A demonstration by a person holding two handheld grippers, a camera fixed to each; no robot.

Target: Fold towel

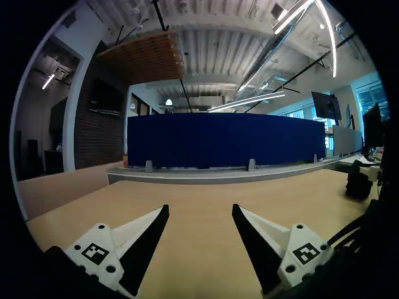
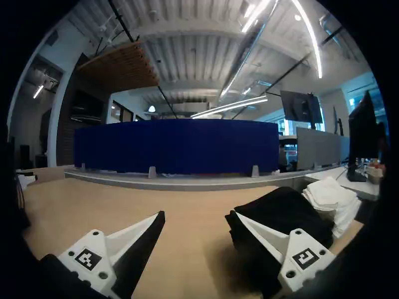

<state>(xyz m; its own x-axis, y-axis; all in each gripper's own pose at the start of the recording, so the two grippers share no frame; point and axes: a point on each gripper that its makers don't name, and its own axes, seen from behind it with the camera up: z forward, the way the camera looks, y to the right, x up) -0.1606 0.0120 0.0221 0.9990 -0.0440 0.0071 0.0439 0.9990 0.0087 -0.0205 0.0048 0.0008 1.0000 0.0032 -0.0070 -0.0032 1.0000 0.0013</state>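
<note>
Nearest the lens in the left gripper view, the left gripper (image 1: 200, 207) shows two white fingers (image 1: 124, 236) with black inner faces and a square marker on each base. The fingers stand wide apart, with bare table (image 1: 199, 249) between them and nothing held.

The right gripper (image 2: 199, 214) in the right gripper view has the same build. Its fingers (image 2: 117, 241) are also wide apart and hold nothing.

Task items, right gripper view:
- Black towels (image 2: 287, 212): a folded stack lying flat on the light wood table, toward the right. The cloth is dark and matte, with layered edges visible on the near left side. The tip of one finger overlaps the stack's near left corner; contact cannot be confirmed.
- White towels (image 2: 331, 197): a folded stack just beside the black towels, on their far right side, near the table edge. The folds show as soft, rounded layers.

Surroundings:
- A blue divider (image 1: 219, 139) runs across the far side of the table on grey feet.
- A dark lump (image 1: 359, 182) sits at the right table edge in the left gripper view; what it is cannot be told.
- A monitor (image 2: 361, 134) stands on a desk at far right.
</note>
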